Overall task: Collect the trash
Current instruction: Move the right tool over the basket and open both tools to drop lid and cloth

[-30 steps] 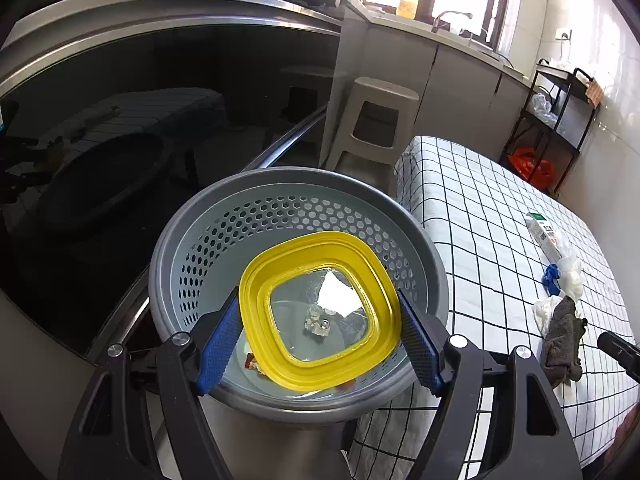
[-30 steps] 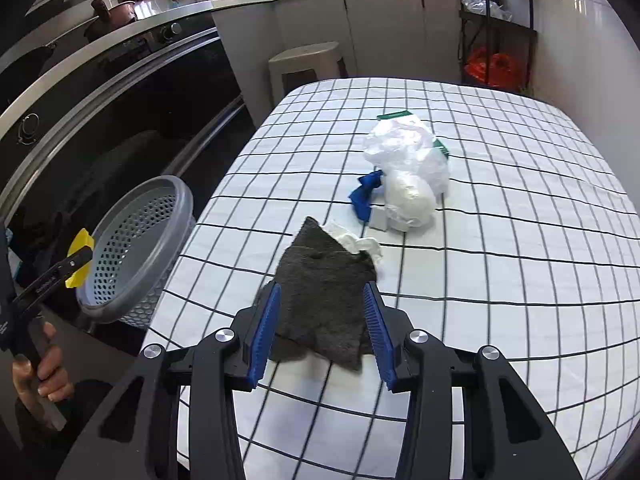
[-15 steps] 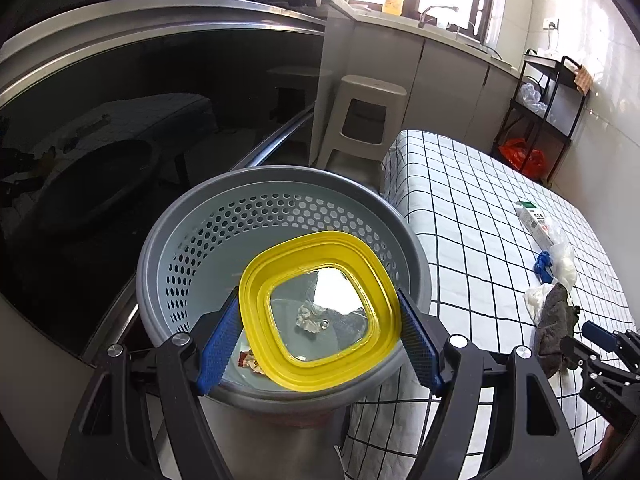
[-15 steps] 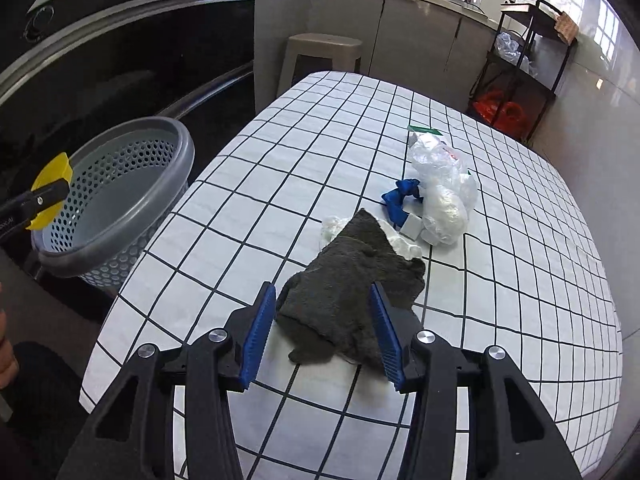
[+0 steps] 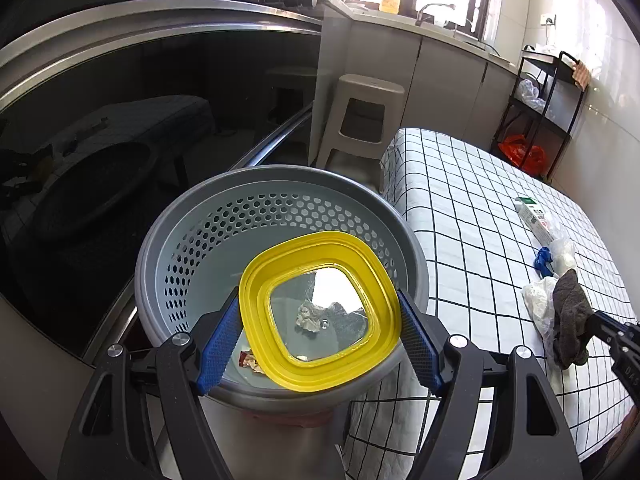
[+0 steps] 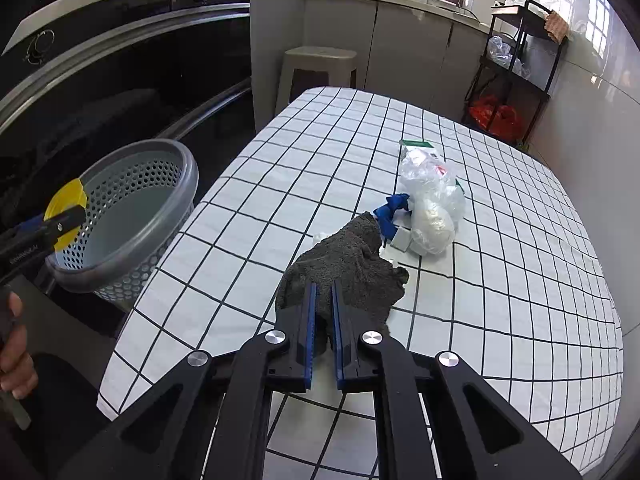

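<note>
My left gripper (image 5: 320, 328) is shut on a yellow-rimmed clear lid (image 5: 256, 312), held over a grey perforated basket (image 5: 208, 224) with crumpled scraps at its bottom. The basket (image 6: 160, 152) and lid (image 6: 64, 200) also show at the left of the right wrist view. My right gripper (image 6: 323, 300) is shut on a dark grey rag (image 6: 348, 256), which lies on the checked tablecloth (image 6: 500, 300). Beyond the rag lie clear plastic bags (image 6: 432, 196), a blue scrap (image 6: 392, 206) and a white-green carton (image 6: 416, 145). The rag (image 5: 568, 312) and right gripper also show in the left wrist view.
A black oven front (image 6: 120, 60) runs along the left. A beige stool (image 6: 320, 68) stands beyond the table's far end. A black rack (image 6: 516, 72) with a red bag stands at the back right by the wall. A hand (image 6: 16, 360) holds the left gripper.
My right gripper has closed on the dark rag, which stood between open fingers before. My left gripper has kept the lid over the basket.
</note>
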`<state>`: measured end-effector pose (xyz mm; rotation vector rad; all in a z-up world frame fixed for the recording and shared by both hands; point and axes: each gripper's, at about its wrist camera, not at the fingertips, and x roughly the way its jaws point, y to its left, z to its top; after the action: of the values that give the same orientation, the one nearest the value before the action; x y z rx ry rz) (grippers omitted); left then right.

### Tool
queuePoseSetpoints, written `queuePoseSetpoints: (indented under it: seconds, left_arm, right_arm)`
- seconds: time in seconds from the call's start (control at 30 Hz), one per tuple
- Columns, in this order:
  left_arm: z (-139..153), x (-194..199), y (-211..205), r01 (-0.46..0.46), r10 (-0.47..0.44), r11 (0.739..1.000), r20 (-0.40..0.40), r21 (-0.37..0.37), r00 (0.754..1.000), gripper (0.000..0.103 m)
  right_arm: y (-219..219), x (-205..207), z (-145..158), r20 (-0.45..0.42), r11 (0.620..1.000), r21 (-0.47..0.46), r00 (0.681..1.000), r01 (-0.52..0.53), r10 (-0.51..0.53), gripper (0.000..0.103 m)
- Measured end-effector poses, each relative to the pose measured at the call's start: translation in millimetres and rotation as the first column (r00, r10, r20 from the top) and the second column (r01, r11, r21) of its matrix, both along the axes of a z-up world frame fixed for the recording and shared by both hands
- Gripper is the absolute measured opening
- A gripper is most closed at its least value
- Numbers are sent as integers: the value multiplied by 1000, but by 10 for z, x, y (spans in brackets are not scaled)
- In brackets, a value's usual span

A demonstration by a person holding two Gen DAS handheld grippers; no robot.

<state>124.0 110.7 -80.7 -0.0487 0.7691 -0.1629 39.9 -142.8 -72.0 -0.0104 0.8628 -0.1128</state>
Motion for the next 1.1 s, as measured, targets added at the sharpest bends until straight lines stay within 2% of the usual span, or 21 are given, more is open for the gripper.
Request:
queuePoseSetpoints:
  seconds: [0.2, 0.57, 0.8, 1.1]
  left_arm:
    - [-2, -8, -1, 0, 0, 1000, 1, 3, 1000, 72]
    - [81, -75, -33, -2, 1, 1000, 23, 16, 1000, 72]
    - [181, -87, 17, -18, 18, 1000, 32, 15, 999, 72]
    - [262, 106, 258, -84, 83, 996, 41, 34, 996, 72]
  right_arm:
    - [-154, -130, 297, 71, 998, 58, 997, 7, -11, 7]
    - [-134, -231, 675, 159, 998, 55, 987, -19, 10, 7]
    - [43, -142, 817, 191, 994, 61, 979, -86, 72, 7]
    - [519, 266, 859, 217, 968, 92, 954, -233, 209, 7]
